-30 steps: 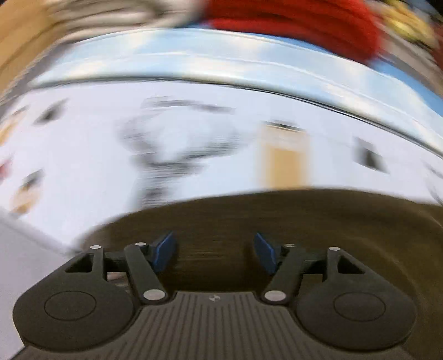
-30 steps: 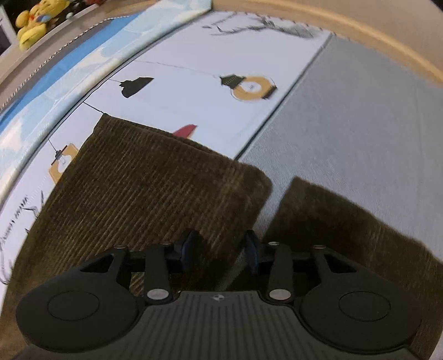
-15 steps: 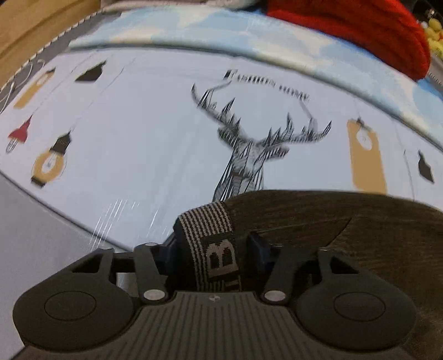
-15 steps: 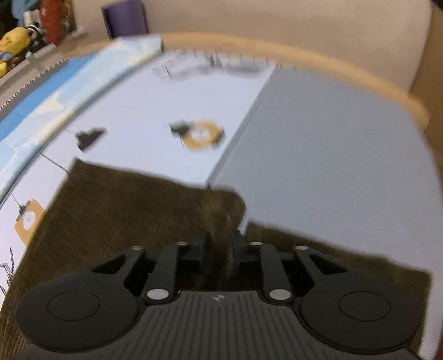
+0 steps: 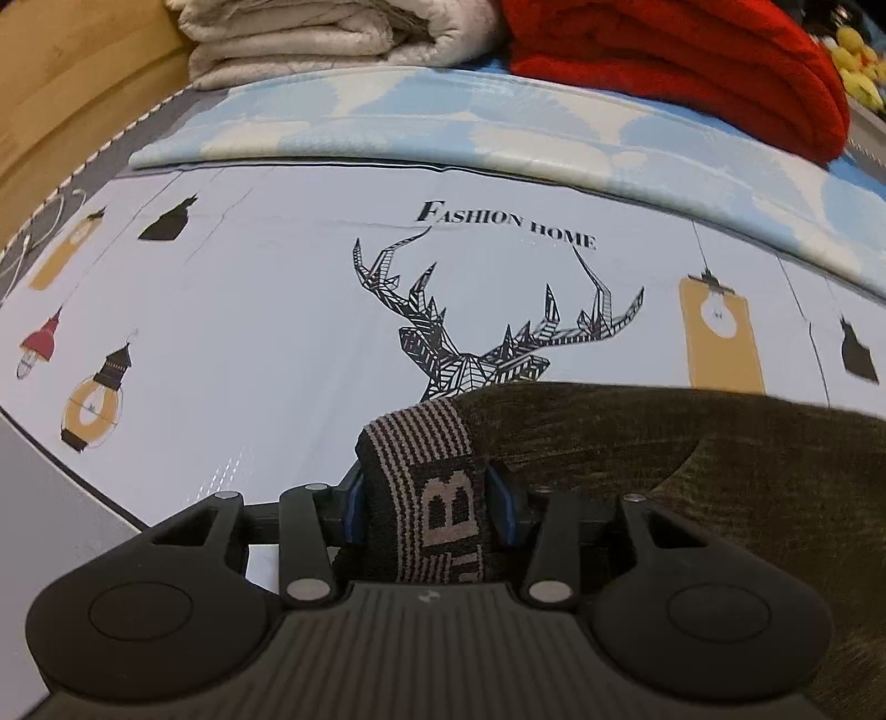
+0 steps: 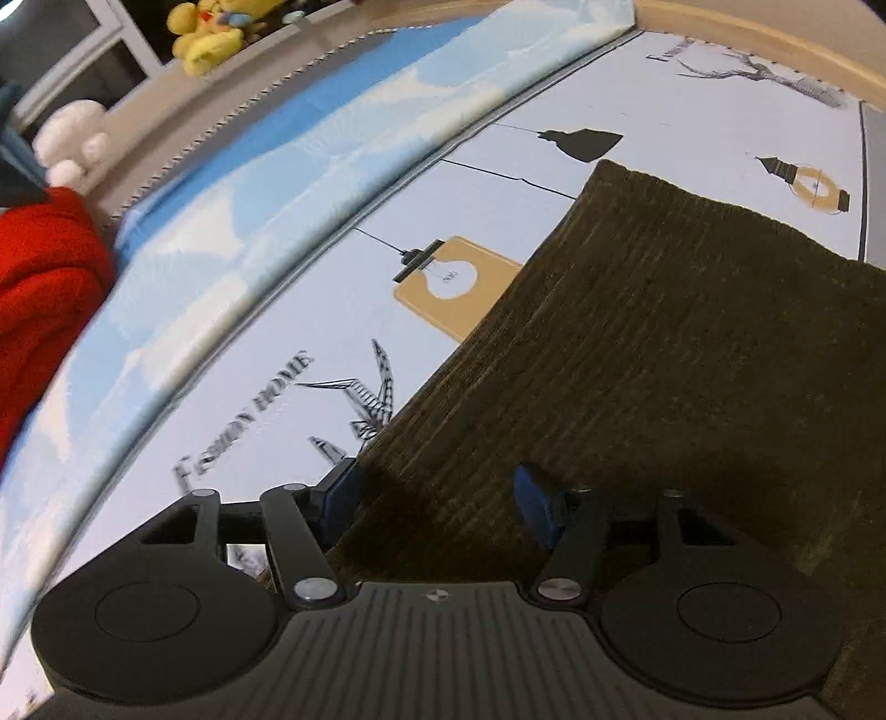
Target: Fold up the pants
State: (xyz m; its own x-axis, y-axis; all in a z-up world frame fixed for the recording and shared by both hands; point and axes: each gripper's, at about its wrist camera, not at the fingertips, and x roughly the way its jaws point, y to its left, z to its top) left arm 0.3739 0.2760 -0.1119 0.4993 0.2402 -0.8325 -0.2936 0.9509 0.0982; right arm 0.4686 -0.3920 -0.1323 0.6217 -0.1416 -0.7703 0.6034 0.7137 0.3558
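Note:
Dark olive corduroy pants lie on a white printed mat. In the left wrist view the pants spread to the right. Their striped elastic waistband, with a letter B on it, sits between my left gripper's blue pads. The left gripper is shut on this waistband. In the right wrist view my right gripper is open, jaws wide apart, just above the pants' near left edge. Its left pad is over the mat, its right pad over the cloth.
A light blue cloud-print pad borders the mat's far side. A folded red blanket and a beige quilt lie beyond it. Yellow and white plush toys sit on a ledge. A grey mat lies at the left.
My left gripper closed on the waistband and holds it steady. My right gripper, shut on the pants' leg hem half a second ago, has let go, opened and swung to the pants' left edge.

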